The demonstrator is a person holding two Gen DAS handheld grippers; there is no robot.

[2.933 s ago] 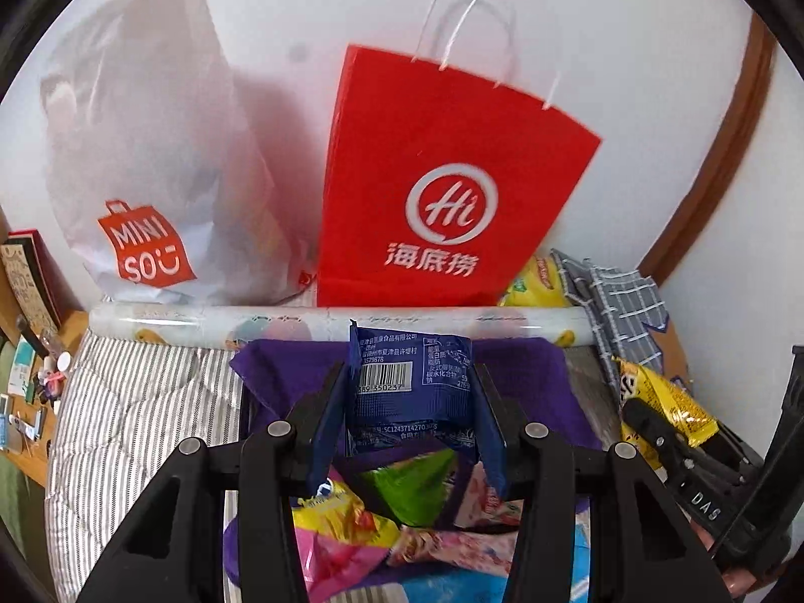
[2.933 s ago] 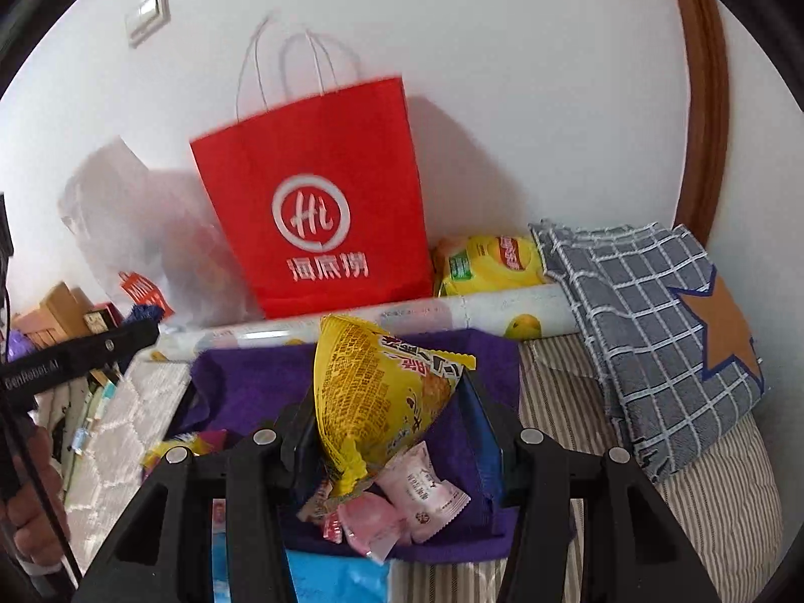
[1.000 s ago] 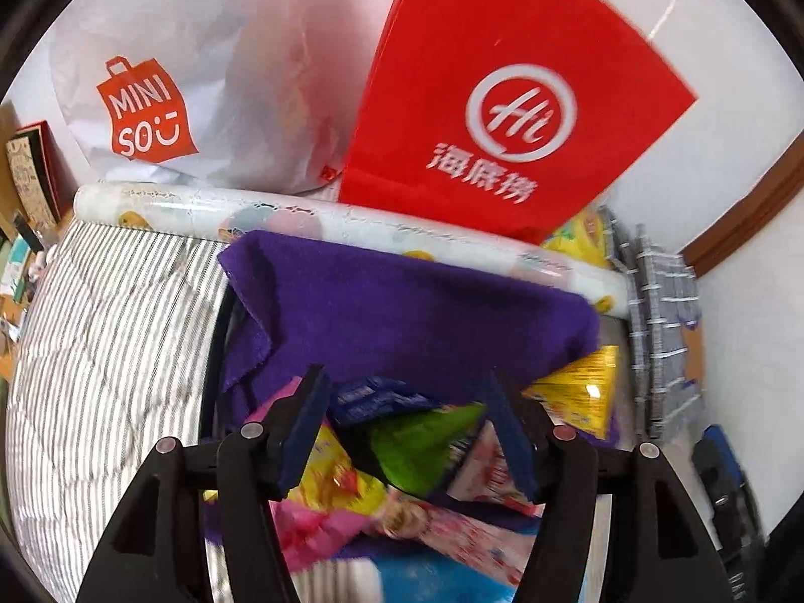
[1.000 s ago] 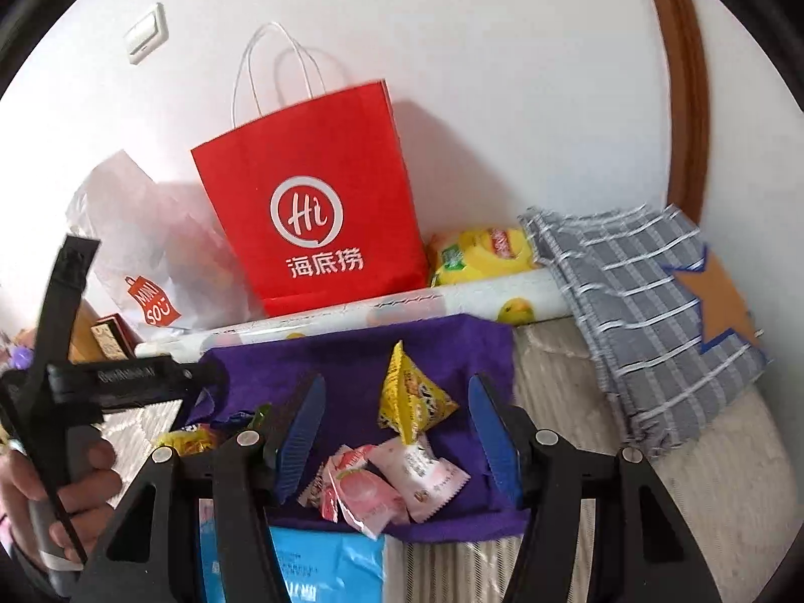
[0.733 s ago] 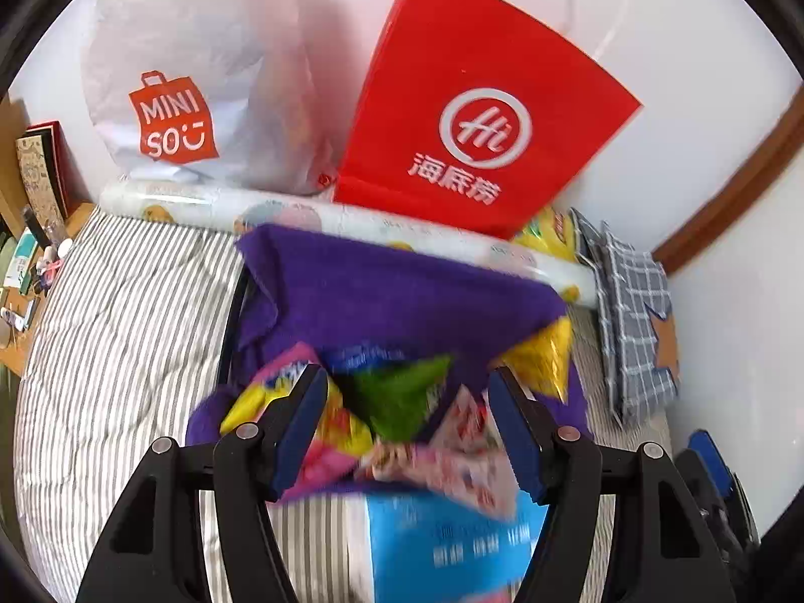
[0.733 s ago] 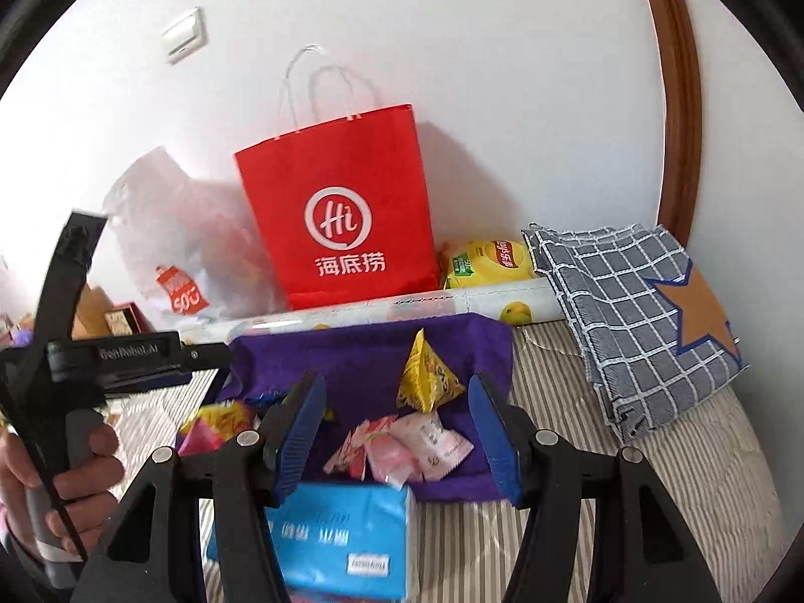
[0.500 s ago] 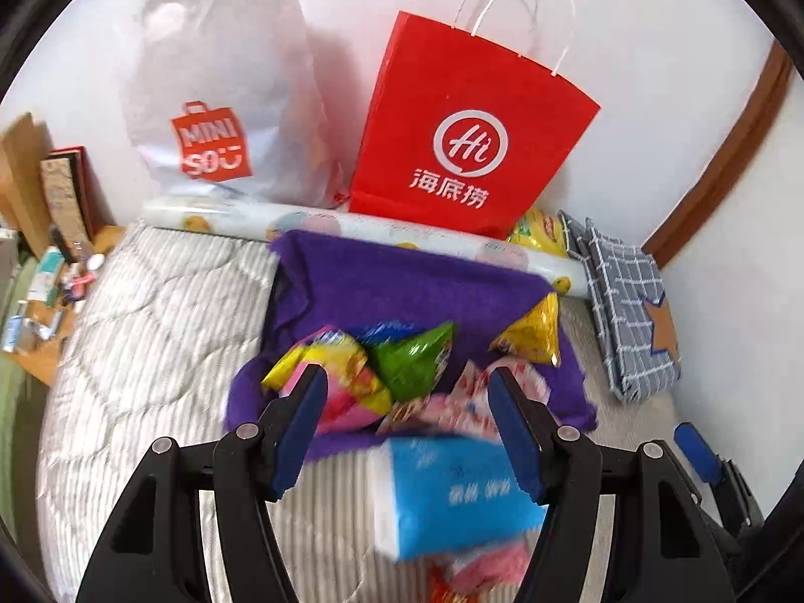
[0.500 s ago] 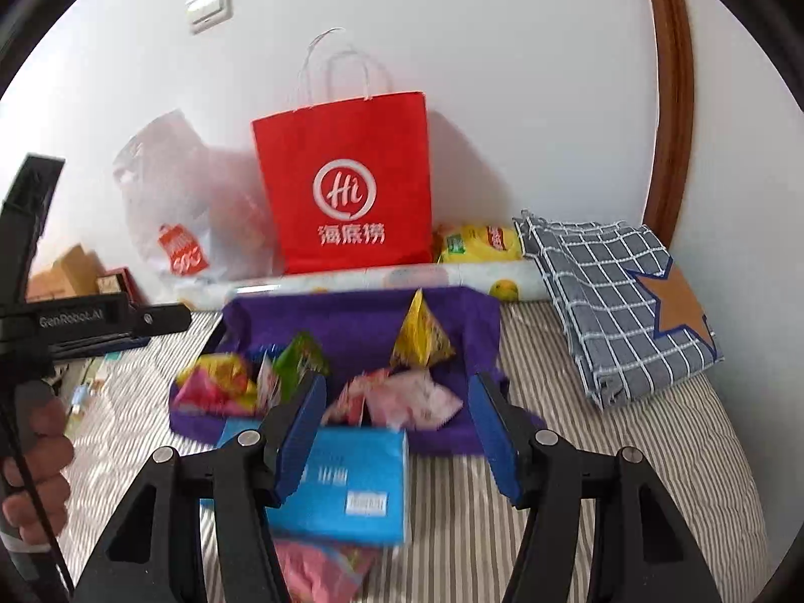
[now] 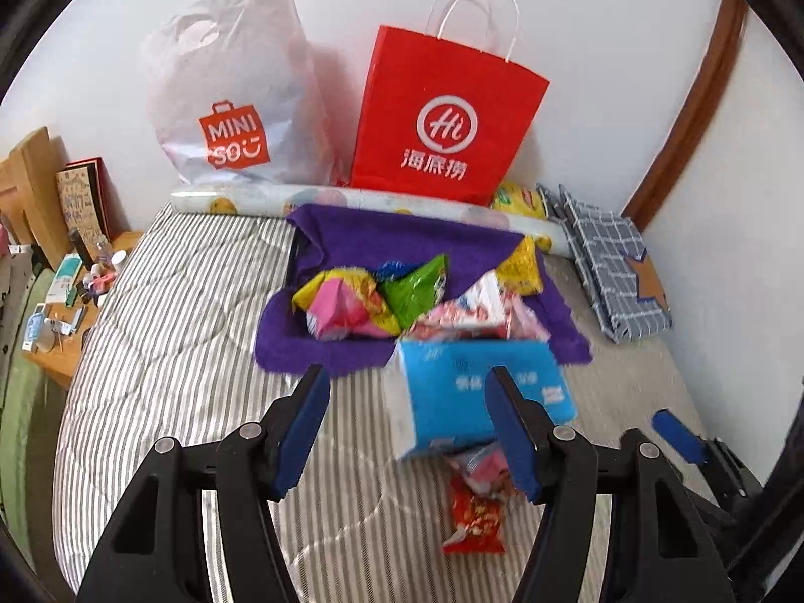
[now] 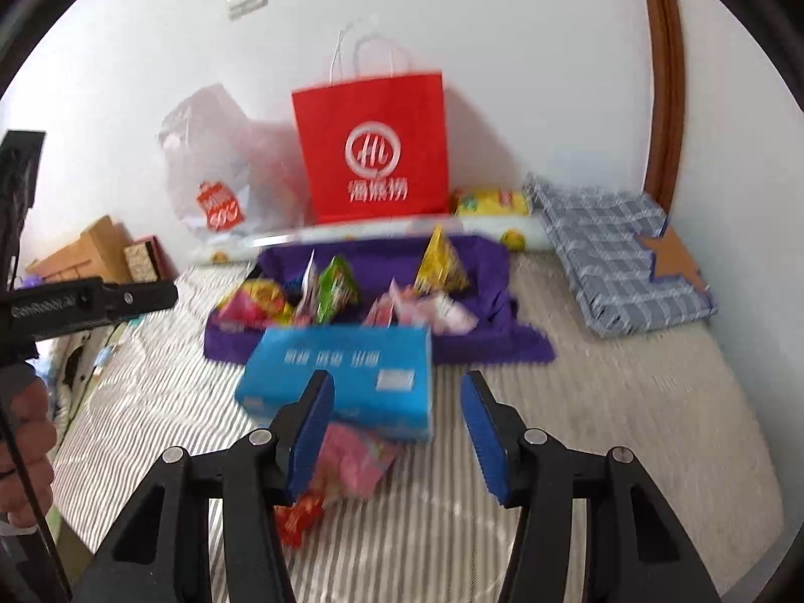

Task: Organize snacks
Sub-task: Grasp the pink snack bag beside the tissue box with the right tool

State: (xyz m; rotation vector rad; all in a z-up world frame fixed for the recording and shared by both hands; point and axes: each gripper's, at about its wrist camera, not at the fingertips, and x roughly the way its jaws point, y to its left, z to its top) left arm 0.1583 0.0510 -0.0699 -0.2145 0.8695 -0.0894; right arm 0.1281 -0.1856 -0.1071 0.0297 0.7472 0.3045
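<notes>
A purple cloth-lined tray [image 9: 321, 346] lies on the striped bed and holds several snack packets: a yellow-pink one [image 9: 346, 301], a green one [image 9: 417, 284] and a yellow triangular one [image 10: 442, 264]. A blue tissue pack [image 9: 477, 392] lies just in front of it. A pink packet [image 10: 357, 462] and a red packet [image 9: 475, 517] lie loose nearer to me. My left gripper [image 9: 404, 382] hangs open and empty above the bed, short of the blue pack. The right gripper [image 10: 397, 382] holds nothing, its jaws closing above the pink packet.
A red paper bag [image 9: 442, 115] and a white plastic bag [image 9: 231, 95] lean on the wall behind a patterned roll [image 9: 241, 201]. A folded checked cloth [image 9: 613, 271] lies at the right. A cluttered wooden side table [image 9: 60, 311] stands left of the bed. A hand [image 10: 25, 447] holds the left gripper.
Both grippers have drawn back from the purple tray, so it looks smaller. The blue pack and the loose pink and red packets came into view. The right jaws narrowed slightly.
</notes>
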